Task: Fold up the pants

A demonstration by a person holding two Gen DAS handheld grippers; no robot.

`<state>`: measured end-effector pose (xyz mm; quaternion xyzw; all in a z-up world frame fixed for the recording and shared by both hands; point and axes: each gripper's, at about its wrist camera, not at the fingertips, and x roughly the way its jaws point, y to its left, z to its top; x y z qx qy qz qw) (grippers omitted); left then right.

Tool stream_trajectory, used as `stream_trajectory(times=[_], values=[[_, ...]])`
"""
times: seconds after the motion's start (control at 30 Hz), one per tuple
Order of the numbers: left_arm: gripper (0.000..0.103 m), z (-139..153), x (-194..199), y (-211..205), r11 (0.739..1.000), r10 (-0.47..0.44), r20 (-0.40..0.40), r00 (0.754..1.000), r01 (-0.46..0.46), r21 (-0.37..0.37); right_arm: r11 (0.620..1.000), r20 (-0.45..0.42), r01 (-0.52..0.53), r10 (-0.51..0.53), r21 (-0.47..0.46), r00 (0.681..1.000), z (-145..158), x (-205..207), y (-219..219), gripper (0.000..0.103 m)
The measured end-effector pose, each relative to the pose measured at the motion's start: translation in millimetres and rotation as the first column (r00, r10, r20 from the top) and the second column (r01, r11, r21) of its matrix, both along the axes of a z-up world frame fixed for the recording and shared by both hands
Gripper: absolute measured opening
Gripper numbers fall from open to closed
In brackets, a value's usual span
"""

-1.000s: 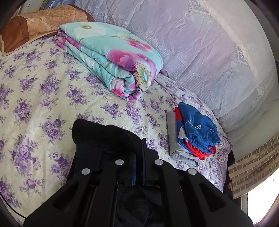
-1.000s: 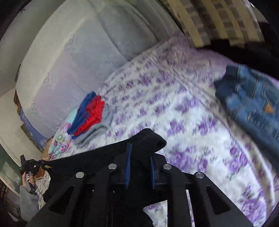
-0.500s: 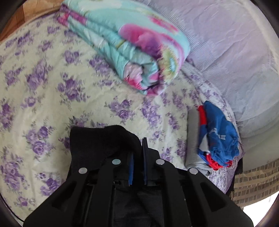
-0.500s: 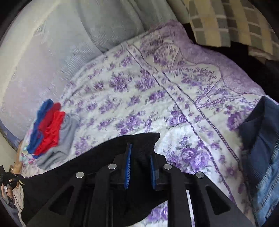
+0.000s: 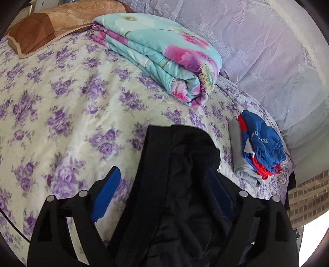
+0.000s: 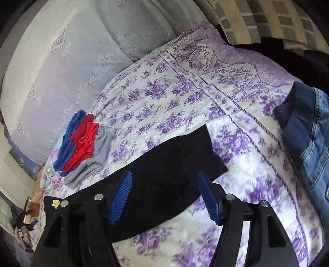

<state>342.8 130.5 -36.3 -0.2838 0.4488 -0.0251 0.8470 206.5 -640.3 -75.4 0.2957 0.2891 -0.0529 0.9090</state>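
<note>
The black pants lie on the flowered bed sheet. In the left wrist view their folded end bulges up between the fingers of my left gripper, whose jaws are opening. The left blue pad stands clear of the cloth, and the right pad is partly hidden behind it. In the right wrist view the black pants lie flat across the bed. My right gripper hangs just over that end with its jaws opening, both blue pads apart from the cloth.
A folded floral quilt and a brown pillow lie at the back. A small stack of blue, red and grey clothes sits near the lace-covered wall. Blue jeans lie to the right, and a checked cushion beyond them.
Both grippers were shut on the black pants and have opened wide and let go. The pants have settled onto the bed, and the right end has spread flat.
</note>
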Motion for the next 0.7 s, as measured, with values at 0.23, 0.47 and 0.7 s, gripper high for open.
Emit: stream_trajectory(times=[0.23,0.47,0.7], values=[[0.083,-12.2,-97.6,5.4,1.000,-0.027,0.007,1.000,0.027,-0.005,0.999,0.026,-0.028,0.027,0.044,0.999,-4.6,-52.9,24.9,0.075],[0.075,-42.6,-141.0,-3.7,0.994,-0.052,-0.032,0.998,0.048,-0.101,0.991,0.080,-0.038,0.028,0.131,0.996,-12.0,-93.5,36.4,0.076],[0.036,-59.1,-118.2,-26.8,0.992,-0.091,-0.028,0.995,0.088,-0.092,0.987,0.098,-0.081,0.067,0.139,0.993,-5.9,-138.8,54.9,0.078]])
